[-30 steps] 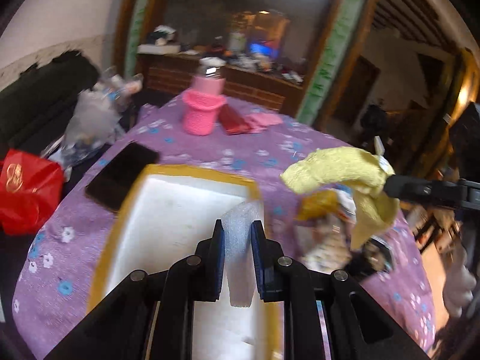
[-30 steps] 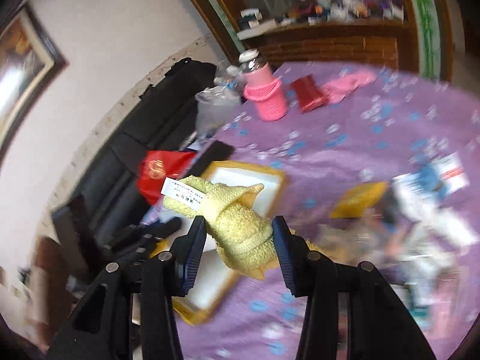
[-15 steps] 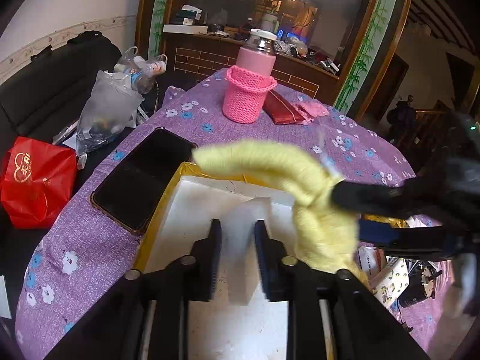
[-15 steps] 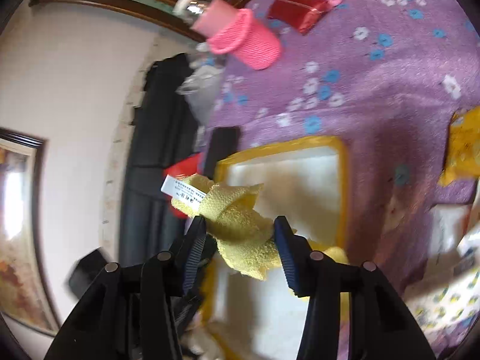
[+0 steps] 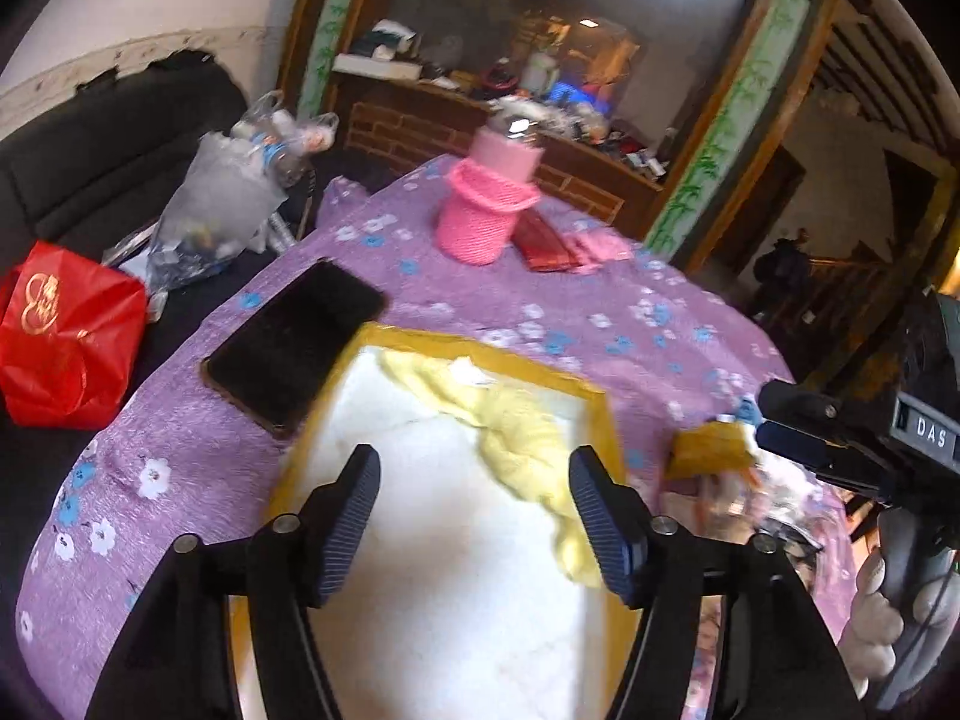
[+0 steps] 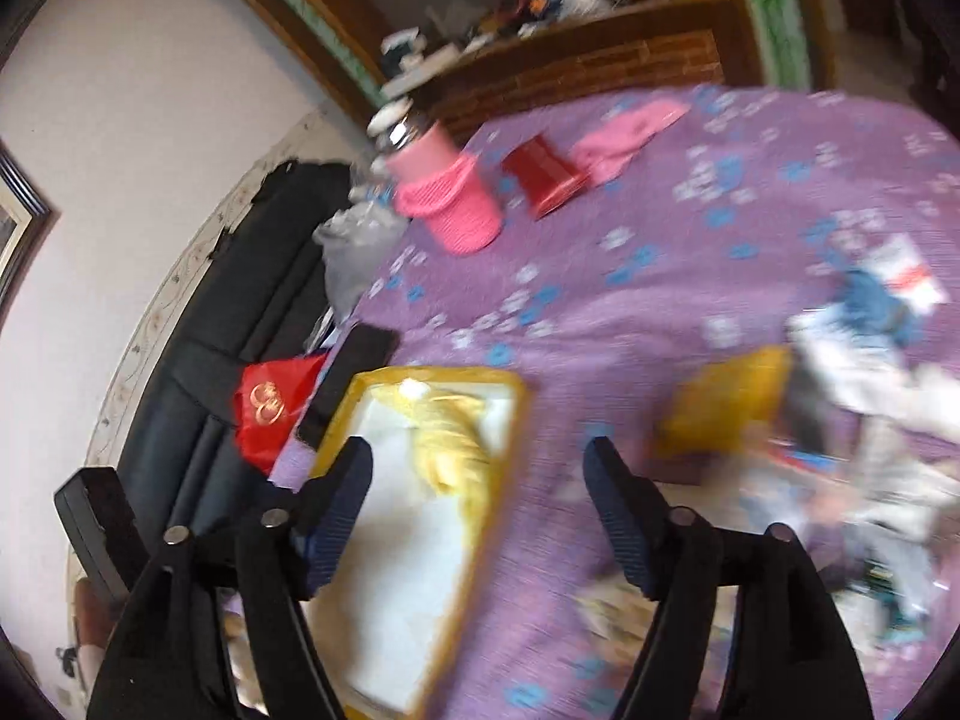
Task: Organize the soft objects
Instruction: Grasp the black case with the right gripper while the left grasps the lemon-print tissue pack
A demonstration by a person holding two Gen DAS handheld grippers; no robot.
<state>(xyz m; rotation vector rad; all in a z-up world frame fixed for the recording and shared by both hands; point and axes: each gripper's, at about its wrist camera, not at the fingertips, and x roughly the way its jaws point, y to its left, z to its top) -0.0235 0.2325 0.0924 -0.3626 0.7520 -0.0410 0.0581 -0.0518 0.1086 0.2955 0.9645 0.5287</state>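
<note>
I look down at a round table covered with a purple cloth with small flowers. The landmark for me is the yellow-rimmed box with its white inside, which sits on the near part of this table.

Beyond the table's edge on the far left of the box I see a dark sofa; on it are a clear plastic bag and, nearer, a red bag.

Just beside the left rim of the box lies a black phone, flat on the cloth. Behind the box, well apart from it, stands a bottle in a pink knitted sleeve, with a red packet and a pink cloth next to it. To the right of the box lies a yellow packet – after it comes a blurred pile of papers and packets which I cannot tell apart.

The yellow towel lies inside the box, along its far and right side, on the white lining; no pad touches it.

My left gripper is over the box, its jaws opening, and between them I see only the white lining and a part of the towel below. My right gripper is also opening – nothing is held in it, and it hovers near the right rim of the box.
</note>
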